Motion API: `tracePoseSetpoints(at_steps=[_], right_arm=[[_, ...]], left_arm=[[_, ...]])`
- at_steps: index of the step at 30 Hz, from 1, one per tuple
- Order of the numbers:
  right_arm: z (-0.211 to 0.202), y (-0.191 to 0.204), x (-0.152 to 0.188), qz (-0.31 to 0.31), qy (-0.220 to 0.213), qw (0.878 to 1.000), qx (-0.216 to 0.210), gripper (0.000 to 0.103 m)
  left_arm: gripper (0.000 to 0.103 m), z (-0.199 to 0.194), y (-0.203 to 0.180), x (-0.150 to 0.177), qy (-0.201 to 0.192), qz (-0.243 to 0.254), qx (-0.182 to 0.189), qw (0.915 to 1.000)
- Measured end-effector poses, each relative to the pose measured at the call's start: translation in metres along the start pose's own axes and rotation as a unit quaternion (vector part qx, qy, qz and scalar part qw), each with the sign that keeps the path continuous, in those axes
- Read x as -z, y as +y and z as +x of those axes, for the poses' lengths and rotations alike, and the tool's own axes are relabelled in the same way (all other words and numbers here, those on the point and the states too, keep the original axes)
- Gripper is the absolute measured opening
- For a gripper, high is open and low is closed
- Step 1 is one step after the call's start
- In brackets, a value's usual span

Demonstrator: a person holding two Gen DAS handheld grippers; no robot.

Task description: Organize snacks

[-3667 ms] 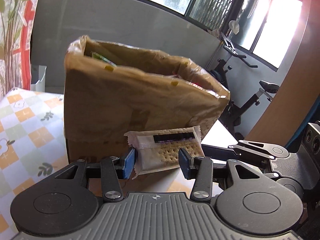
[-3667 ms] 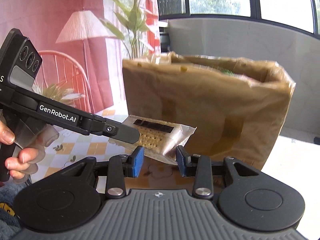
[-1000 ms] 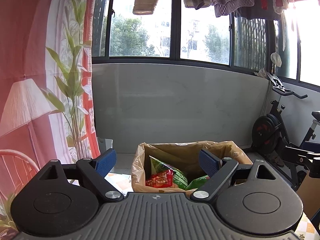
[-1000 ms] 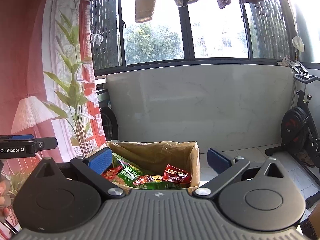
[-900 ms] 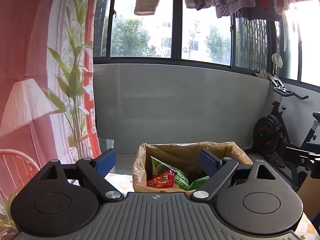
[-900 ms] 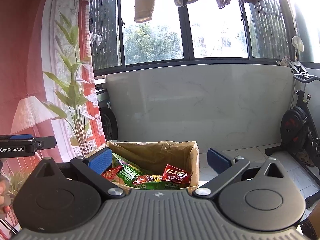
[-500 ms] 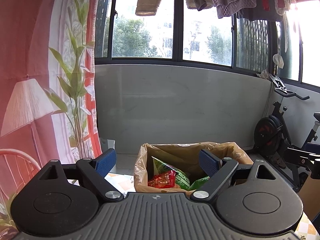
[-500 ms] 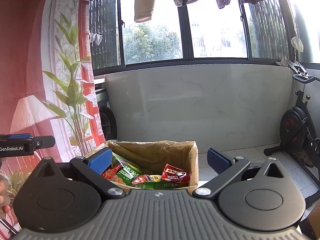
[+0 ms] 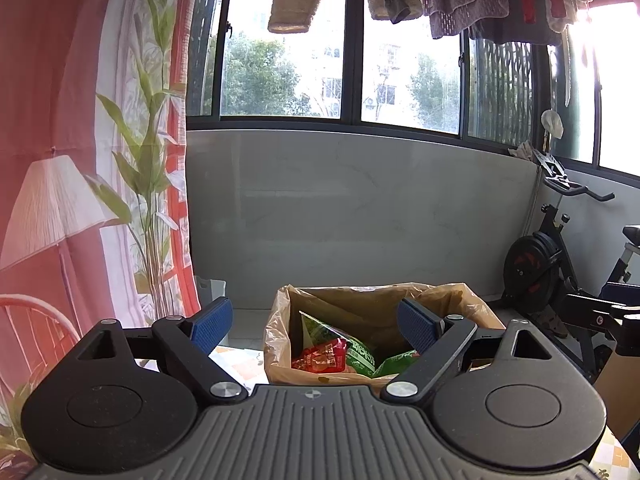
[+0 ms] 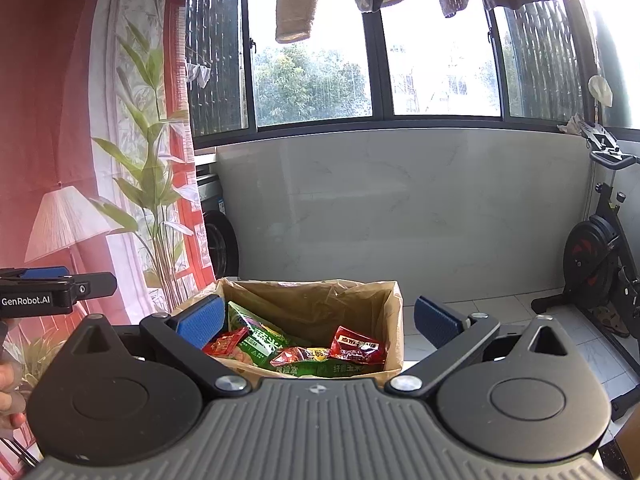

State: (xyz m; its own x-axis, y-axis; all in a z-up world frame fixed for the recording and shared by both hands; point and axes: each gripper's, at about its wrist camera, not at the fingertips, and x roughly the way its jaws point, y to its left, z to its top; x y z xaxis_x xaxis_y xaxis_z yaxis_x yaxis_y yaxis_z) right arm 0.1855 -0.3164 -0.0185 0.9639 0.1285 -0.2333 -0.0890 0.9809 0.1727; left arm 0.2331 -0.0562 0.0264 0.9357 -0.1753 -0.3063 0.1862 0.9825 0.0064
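Both tongs, left tongs [image 9: 314,324] and right tongs [image 10: 316,320], are held released and empty above the brown bag [image 10: 352,300], where light, crinkly, slippery snack packets [image 10: 356,346] are likely best pinched at a sealed edge

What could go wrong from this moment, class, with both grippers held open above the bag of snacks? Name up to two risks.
1. The brown bag has soft, crumpled walls; a descending right gripper or left gripper may catch its rim and tip or crush it.
2. The red packet lies on top of loosely piled green packets; a grab could pinch two at once or push it deeper.
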Motion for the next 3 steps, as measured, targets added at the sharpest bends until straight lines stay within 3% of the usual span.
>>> tracePoseSetpoints(at_steps=[3], right_arm=[[-0.0002,0.0002,0.0004,0.0,0.001,1.0,0.001,0.103]], left_arm=[[0.091,0.0024,0.0018,0.0006,0.006,-0.002,-0.003,1.0]])
